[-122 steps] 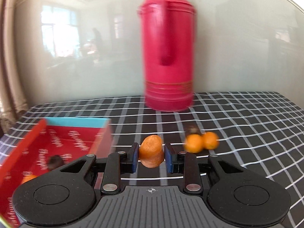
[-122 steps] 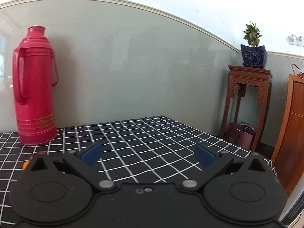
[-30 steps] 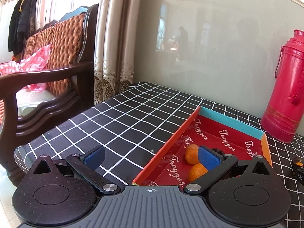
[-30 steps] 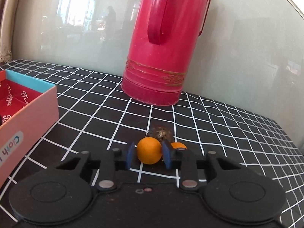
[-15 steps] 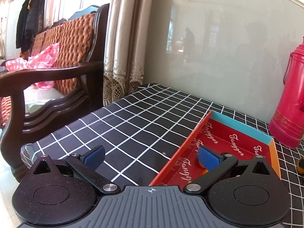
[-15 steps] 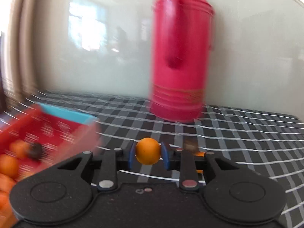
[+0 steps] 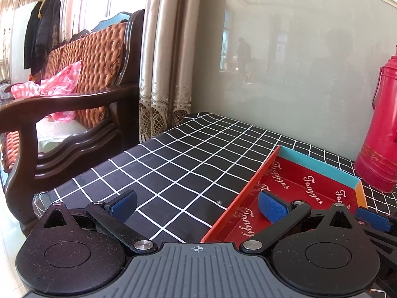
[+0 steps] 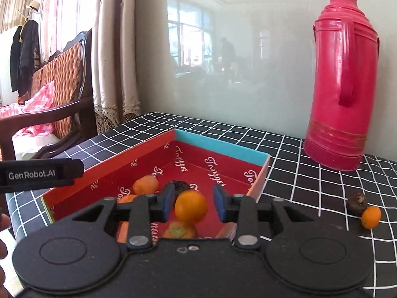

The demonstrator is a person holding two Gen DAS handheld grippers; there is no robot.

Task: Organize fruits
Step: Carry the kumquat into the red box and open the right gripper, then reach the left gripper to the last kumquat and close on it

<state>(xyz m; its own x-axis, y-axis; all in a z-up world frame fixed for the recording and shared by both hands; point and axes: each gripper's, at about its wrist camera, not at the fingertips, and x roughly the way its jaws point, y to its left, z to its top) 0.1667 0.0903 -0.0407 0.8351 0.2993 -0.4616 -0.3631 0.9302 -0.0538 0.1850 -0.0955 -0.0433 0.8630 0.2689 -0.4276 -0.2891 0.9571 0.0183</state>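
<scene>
orange (image 8: 190, 206) sits between spread right claw (image 8: 193, 202) pads, seemingly loose, above box (image 8: 220, 146).

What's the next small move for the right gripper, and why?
Probably lift the right gripper clear and head for the small orange beside the dark fruit on the tablecloth. Its fingers are parted, the orange between them looks released over the red box, and those two remain outside.

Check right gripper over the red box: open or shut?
Open. The right gripper shows a gap between its blue pads and the round orange fruit above the red cardboard box.
</scene>
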